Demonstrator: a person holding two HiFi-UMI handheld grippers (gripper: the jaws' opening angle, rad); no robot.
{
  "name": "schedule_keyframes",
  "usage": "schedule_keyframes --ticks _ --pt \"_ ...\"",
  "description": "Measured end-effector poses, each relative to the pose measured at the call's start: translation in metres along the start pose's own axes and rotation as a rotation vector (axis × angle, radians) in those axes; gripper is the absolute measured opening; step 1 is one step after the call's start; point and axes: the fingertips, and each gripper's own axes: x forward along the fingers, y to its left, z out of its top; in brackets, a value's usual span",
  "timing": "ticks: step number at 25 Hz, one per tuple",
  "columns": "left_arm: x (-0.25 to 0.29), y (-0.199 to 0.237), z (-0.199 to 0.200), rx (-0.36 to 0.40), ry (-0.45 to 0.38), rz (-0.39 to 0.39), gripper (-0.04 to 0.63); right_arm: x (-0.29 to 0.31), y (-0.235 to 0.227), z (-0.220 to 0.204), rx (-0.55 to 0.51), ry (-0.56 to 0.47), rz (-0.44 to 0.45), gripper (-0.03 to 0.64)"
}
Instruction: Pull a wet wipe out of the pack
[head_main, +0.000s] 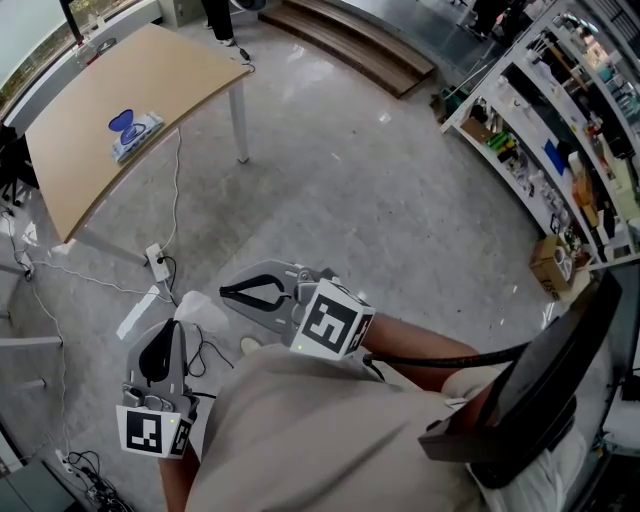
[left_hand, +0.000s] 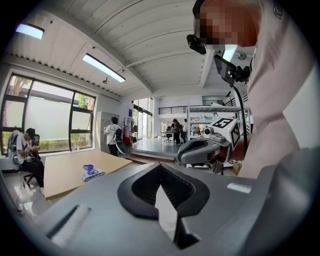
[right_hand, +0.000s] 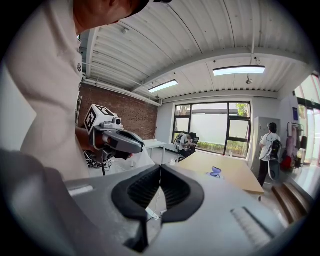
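The wet wipe pack (head_main: 135, 130), pale with a blue lid flipped up, lies on a light wooden table (head_main: 90, 160) far off at the upper left. It also shows small in the left gripper view, wet wipe pack (left_hand: 92, 172), and in the right gripper view, wet wipe pack (right_hand: 216, 172). Both grippers are held close to the person's body, well away from the table. My left gripper (head_main: 160, 330) is shut with nothing in it, as is my right gripper (head_main: 226, 292). In their own views the left gripper (left_hand: 160, 166) and right gripper (right_hand: 160, 167) have jaws meeting at the tips.
A power strip (head_main: 158, 262) and loose cables lie on the grey floor between me and the table. Stocked shelves (head_main: 560, 150) and a cardboard box (head_main: 552, 262) line the right side. Steps (head_main: 350, 40) rise at the back. A seated person (left_hand: 27, 150) is beside the table.
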Motion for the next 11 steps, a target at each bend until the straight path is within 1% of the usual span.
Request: schedule_keyframes --ticks 7,11 --pt "-0.007 0.012 -0.005 -0.009 0.004 -0.006 0.006 0.015 0.007 -0.001 -0.005 0.035 0.013 0.003" --pt "-0.011 0.021 -0.004 -0.012 -0.015 -0.008 0.006 0.025 0.011 0.000 -0.004 0.044 0.013 0.003"
